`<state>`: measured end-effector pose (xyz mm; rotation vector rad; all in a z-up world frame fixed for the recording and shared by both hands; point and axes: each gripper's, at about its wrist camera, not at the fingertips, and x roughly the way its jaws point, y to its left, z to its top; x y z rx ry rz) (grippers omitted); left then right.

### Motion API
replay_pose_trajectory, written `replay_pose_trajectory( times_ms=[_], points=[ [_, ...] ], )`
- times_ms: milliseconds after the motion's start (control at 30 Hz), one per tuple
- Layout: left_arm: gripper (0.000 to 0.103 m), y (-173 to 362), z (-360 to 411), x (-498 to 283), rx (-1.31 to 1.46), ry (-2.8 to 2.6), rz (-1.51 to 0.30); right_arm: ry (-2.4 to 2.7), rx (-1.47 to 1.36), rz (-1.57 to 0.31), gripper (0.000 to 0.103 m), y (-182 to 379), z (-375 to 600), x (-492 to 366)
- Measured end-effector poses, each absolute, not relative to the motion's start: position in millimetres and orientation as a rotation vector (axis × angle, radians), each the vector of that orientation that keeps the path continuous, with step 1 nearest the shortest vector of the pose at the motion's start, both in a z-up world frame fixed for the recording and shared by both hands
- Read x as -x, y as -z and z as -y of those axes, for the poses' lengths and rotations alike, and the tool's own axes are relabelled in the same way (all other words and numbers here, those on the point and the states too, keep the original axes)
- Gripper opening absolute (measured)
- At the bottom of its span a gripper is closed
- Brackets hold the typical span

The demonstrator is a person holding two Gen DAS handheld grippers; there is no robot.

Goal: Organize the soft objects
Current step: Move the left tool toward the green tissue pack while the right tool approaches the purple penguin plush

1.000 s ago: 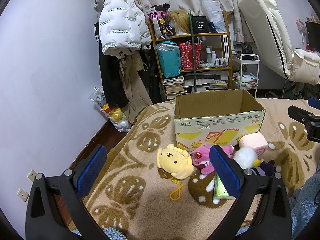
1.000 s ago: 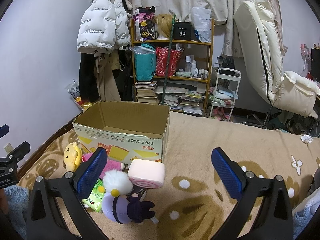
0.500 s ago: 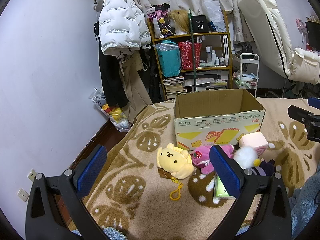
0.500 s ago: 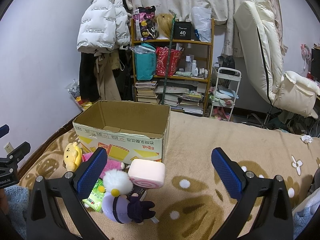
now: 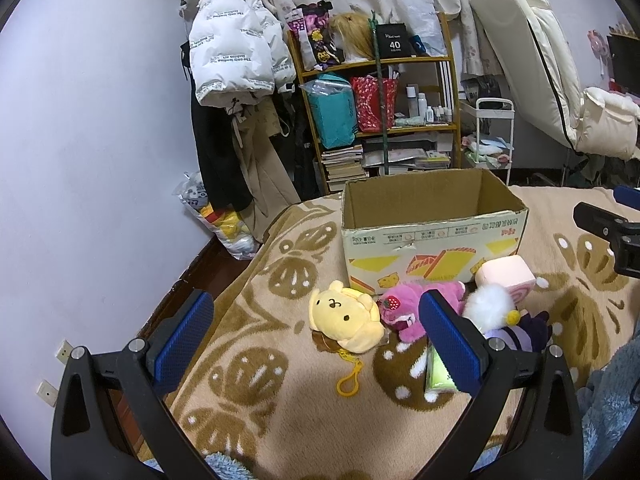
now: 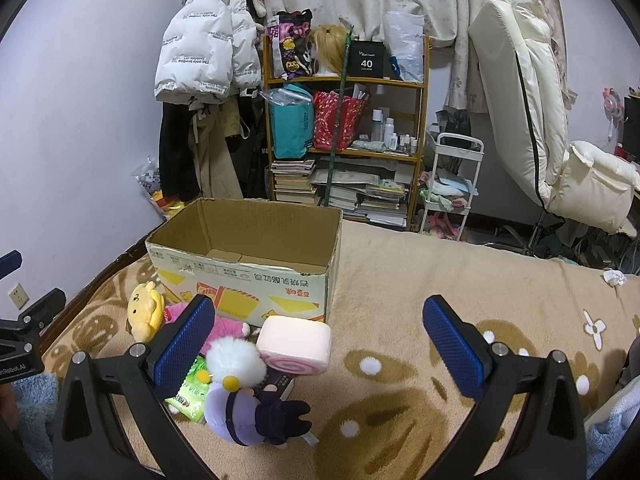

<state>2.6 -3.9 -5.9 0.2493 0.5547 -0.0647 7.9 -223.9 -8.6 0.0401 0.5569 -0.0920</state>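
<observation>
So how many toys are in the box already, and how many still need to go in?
None yet. The cardboard box looks empty inside. Both tools, left tool and right tool, are open and hold nothing. Still on the blanket: the yellow plush, pink plush, white-haired doll, pink roll cushion and green packet.

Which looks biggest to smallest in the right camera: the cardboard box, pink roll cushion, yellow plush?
1. cardboard box, by far.
2. pink roll cushion.
3. yellow plush, though it lies farther away and partly hidden, so this gap is uncertain.

Lived-in bedroom, probably, patterned blanket (image 5: pixel 280 392), hanging coats (image 5: pixel 232 60), cluttered bookshelf (image 6: pixel 348 152)
</observation>
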Motion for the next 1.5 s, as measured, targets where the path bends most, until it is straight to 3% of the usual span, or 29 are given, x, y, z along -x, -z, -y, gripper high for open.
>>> replay_pose_trajectory(
  times_ms=[400, 1500],
  points=[
    [0.101, 16.5, 16.4, -14.1, -0.271, 0.092, -0.614, 0.077, -0.047, -0.605, 0.103, 27.9, 217.8, -12.8],
    [0.101, 89.5, 53.8, -75.4, -0.26, 0.241, -0.937, -0.068, -0.126, -1.063, 0.103, 104.6, 218.5, -73.4]
  ],
)
